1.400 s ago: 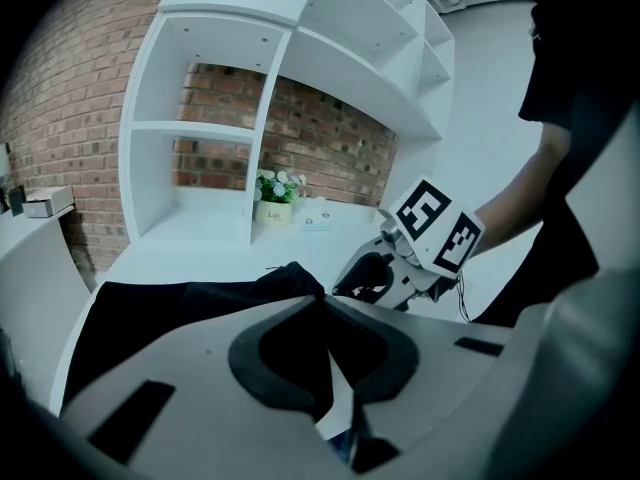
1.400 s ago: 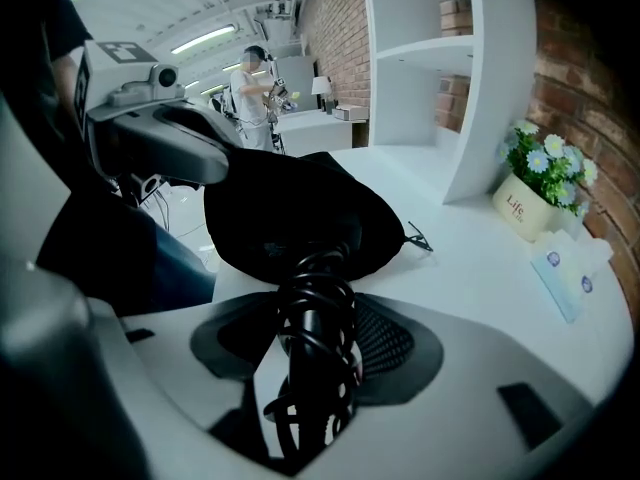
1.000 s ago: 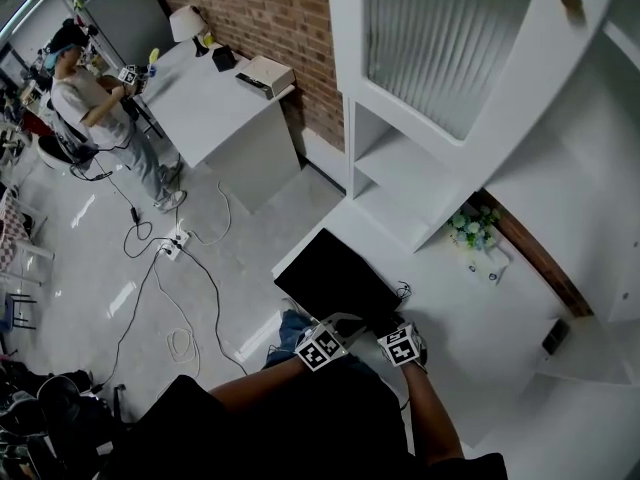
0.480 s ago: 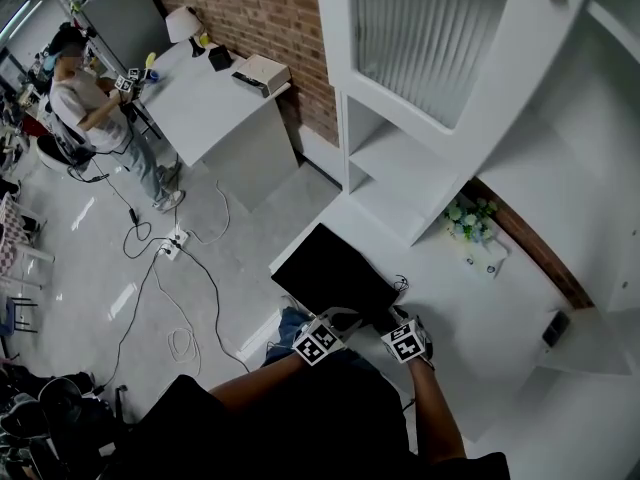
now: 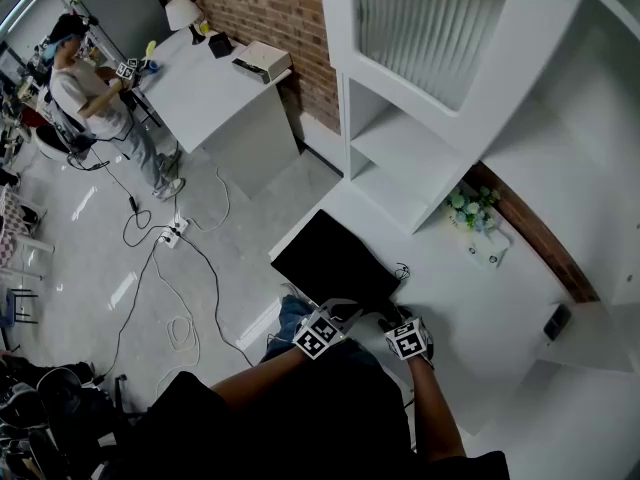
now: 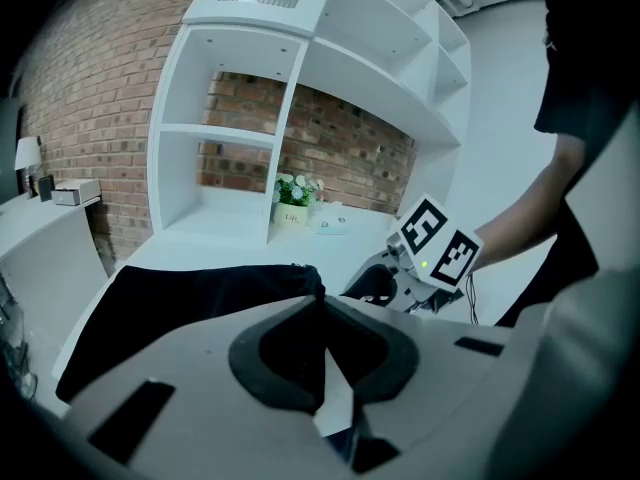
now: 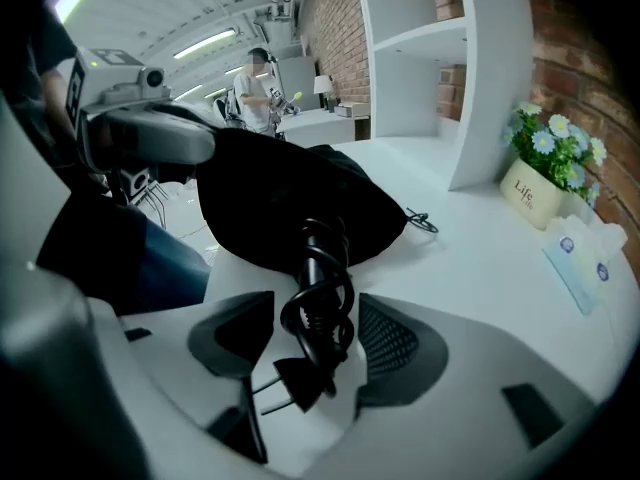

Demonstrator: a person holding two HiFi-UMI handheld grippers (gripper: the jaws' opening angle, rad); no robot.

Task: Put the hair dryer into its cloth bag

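The black cloth bag (image 5: 330, 263) lies on the white table (image 5: 480, 308) and bulges in the right gripper view (image 7: 290, 203). No part of the hair dryer's body shows. Its coiled black cord (image 7: 318, 298) comes out of the bag's near end, with the plug (image 7: 300, 383) lowest. My left gripper (image 6: 320, 303) is shut on the bag's edge and shows in the head view (image 5: 335, 318). My right gripper (image 7: 315, 338) has just been opening. The cord lies between its wide jaws with a gap on each side. In the head view it (image 5: 392, 320) sits at the bag's near right corner.
A white shelf unit (image 5: 420, 158) stands behind the bag. A small flower pot (image 7: 540, 183) and a flat packet (image 7: 580, 263) sit to the right on the table. The table edge (image 5: 290, 243) drops to a floor with cables (image 5: 180, 268). A person (image 5: 85, 78) stands at a far desk.
My right gripper has shifted slightly beside the bag's near corner. The left gripper keeps its place and its hold on the bag. The head view has tilted a little.
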